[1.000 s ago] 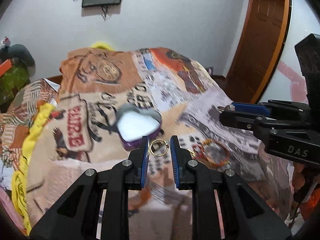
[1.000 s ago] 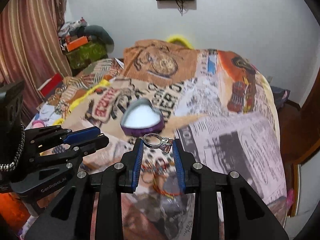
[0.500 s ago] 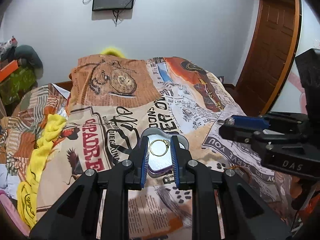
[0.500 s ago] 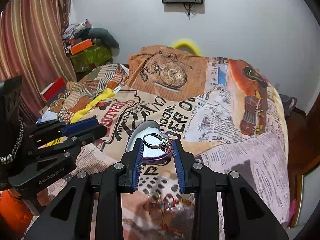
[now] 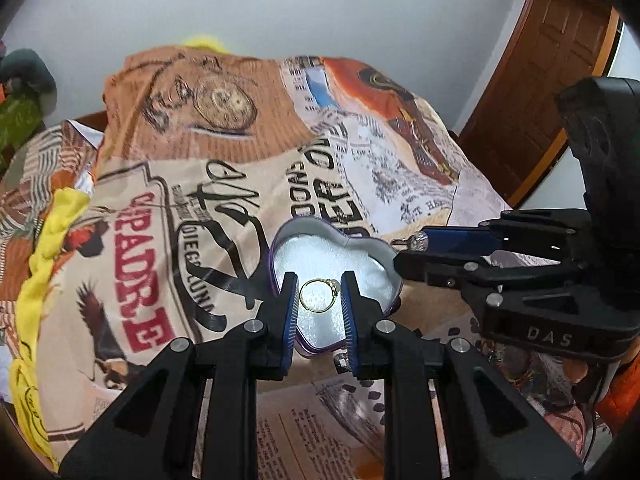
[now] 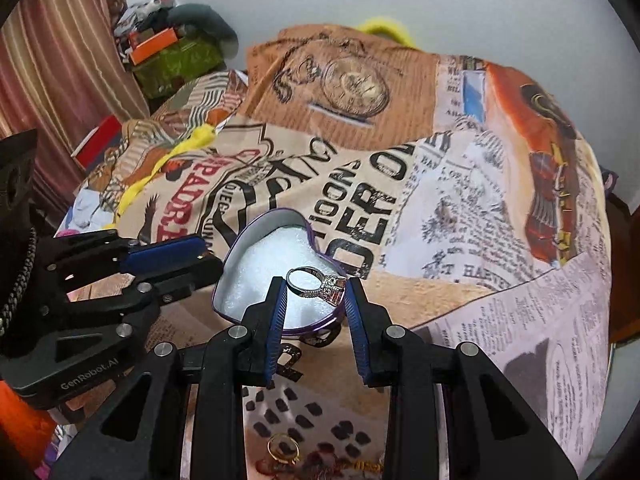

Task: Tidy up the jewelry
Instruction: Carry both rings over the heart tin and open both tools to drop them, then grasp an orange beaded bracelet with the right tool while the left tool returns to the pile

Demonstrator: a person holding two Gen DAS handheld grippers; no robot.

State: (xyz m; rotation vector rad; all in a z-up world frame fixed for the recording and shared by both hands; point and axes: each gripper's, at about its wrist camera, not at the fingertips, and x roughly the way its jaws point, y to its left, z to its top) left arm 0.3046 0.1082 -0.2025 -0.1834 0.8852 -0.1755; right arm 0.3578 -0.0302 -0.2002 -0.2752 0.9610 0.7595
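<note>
A heart-shaped purple tin (image 5: 282, 240) with a white foam lining lies open on the printed bedspread. My left gripper (image 5: 319, 294) is shut on a thin gold ring (image 5: 310, 303) and hangs just above the tin's near half. In the right wrist view the same tin (image 6: 236, 254) sits ahead, and my right gripper (image 6: 316, 286) is shut on a silver ring with a stone cluster (image 6: 320, 282), held over the tin's right lobe. Each gripper shows in the other's view: the right gripper (image 5: 416, 248) at the tin's right rim, the left gripper (image 6: 204, 258) at its left rim.
Another gold ring (image 6: 283, 449) and red beaded bracelets (image 6: 340, 465) lie on the bedspread (image 6: 460, 208) below my right gripper. A yellow cloth (image 5: 44, 248) runs along the bed's left side. Clutter (image 6: 176, 52) is piled by the curtain, and a wooden door (image 5: 552, 72) stands at right.
Both grippers, each still holding its ring, moved forward and down from above the bracelets to over the heart tin, which now looks larger and closer.
</note>
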